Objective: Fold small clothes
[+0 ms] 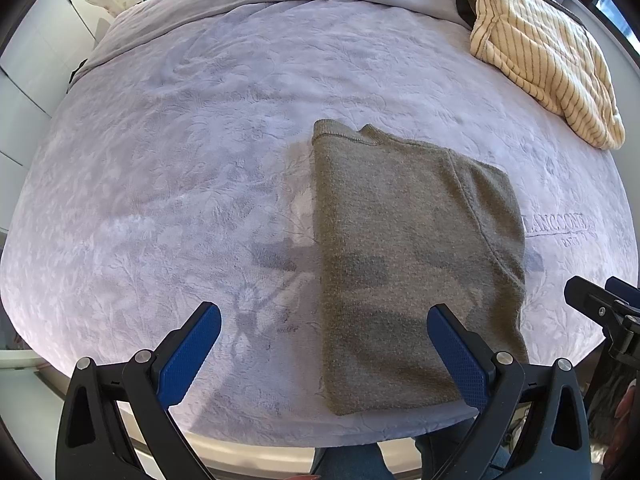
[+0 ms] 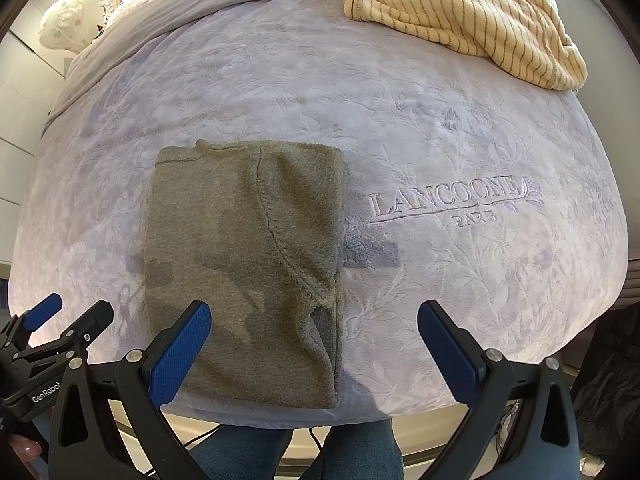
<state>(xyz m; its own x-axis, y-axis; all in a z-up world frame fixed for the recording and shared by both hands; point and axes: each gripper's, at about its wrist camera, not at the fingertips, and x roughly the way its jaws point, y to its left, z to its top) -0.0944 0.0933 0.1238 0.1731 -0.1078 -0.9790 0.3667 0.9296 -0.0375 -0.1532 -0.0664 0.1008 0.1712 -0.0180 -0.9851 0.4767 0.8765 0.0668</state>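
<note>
Both tongs (image 1: 324, 344) (image 2: 314, 344) gape wide, holding nothing. To fold the sweater (image 2: 244, 264) (on the bed (image 2: 440, 128)), pinch its near corners evenly.

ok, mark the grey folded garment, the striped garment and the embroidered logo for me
grey folded garment (image 2: 240, 264), right wrist view, middle of top layer
striped garment (image 2: 460, 12), right wrist view, centre of the heap
embroidered logo (image 2: 452, 200), right wrist view, on the lettering
</note>
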